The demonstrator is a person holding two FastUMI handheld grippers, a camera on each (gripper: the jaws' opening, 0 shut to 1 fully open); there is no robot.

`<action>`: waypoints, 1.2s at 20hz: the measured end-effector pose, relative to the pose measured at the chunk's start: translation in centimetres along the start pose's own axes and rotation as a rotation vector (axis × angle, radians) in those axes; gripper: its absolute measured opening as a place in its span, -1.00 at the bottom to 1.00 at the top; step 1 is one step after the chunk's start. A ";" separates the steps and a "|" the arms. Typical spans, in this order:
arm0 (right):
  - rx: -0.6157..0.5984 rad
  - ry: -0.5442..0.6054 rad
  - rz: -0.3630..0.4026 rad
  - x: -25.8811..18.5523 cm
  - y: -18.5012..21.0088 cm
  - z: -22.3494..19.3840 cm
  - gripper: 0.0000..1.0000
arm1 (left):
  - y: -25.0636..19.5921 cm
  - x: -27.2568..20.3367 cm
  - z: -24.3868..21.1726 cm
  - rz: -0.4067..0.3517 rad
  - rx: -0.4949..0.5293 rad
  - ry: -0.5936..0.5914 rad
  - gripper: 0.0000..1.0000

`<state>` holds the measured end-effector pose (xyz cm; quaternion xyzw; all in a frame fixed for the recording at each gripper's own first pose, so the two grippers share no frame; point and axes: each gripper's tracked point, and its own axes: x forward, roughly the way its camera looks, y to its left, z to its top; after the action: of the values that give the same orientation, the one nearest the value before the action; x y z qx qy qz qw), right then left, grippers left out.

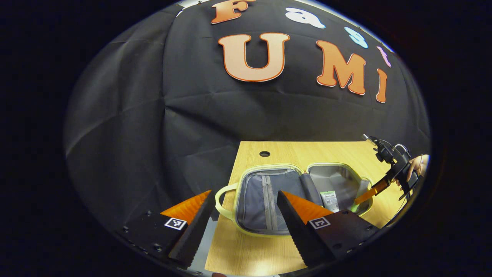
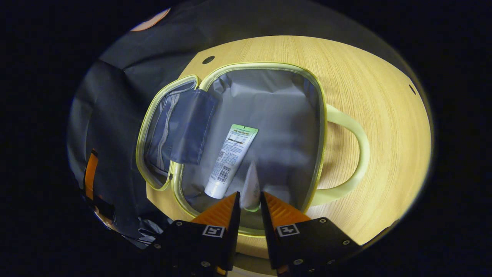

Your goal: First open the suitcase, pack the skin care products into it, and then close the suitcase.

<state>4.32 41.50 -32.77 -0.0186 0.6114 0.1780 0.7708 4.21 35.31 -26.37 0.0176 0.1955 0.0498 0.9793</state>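
A pale green suitcase lies open on the wooden table, both grey-lined halves facing up. In the right gripper view a white tube with a green end rests flat in the deeper half. My right gripper hangs over that half's near rim, shut on a second white tube, which points down into the case and looks blurred. From the left gripper view, the right gripper reaches in over the far half, held by a hand. My left gripper stands open above the zip-pocket half, holding nothing.
The table has a round cable hole near its back edge. Black cloth hangs behind and to the left of it. A looped handle sticks out from the deeper half onto bare wood; another handle sticks out on the opposite side.
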 end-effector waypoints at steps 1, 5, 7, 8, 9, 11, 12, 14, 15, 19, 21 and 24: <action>0.001 -0.015 0.007 -0.4 0.1 0.4 -0.18 | -0.2 0.2 0.1 -0.004 0.001 -0.001 0.98; -0.003 -0.105 0.032 -2.2 0.3 2.1 0.89 | 0.3 1.5 -0.6 -0.008 -0.025 0.032 0.98; -0.005 -0.145 0.053 -3.4 0.8 2.7 0.92 | 1.1 2.7 -1.8 -0.008 -0.071 0.068 0.98; -0.006 -0.159 0.061 -3.9 1.1 2.8 0.91 | 1.7 3.4 -2.6 -0.007 -0.095 0.089 0.98; -0.007 -0.172 0.067 -4.4 1.2 2.8 0.91 | 2.5 4.3 -3.3 -0.010 -0.124 0.110 0.98; -0.005 -0.188 0.081 -5.2 1.6 2.8 0.91 | 4.4 6.2 -4.6 -0.010 -0.191 0.149 0.99; 0.000 -0.196 0.085 -5.5 1.7 2.8 0.92 | 5.4 7.2 -5.0 -0.015 -0.228 0.157 0.99; 0.022 -0.202 0.089 -6.0 1.7 2.8 0.92 | 7.0 9.2 -5.6 -0.040 -0.343 0.180 0.94; 0.034 -0.206 0.089 -6.3 1.5 2.9 0.92 | 7.4 10.0 -5.8 -0.070 -0.413 0.178 0.94; 0.082 -0.223 0.068 -6.8 0.6 3.2 0.92 | 9.5 14.1 -8.7 -0.124 -0.579 0.228 0.95; 0.082 -0.214 0.027 -6.7 -0.6 2.9 0.92 | 10.4 16.0 -10.5 -0.115 -0.597 0.266 0.95; 0.107 -0.186 0.008 -6.4 -1.2 2.1 0.92 | 10.0 17.3 -11.2 -0.180 -0.697 0.282 0.95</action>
<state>5.41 39.31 -26.44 0.0415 0.5459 0.1490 0.8234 14.91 47.26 -42.78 -0.3406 0.3005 0.0288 0.8904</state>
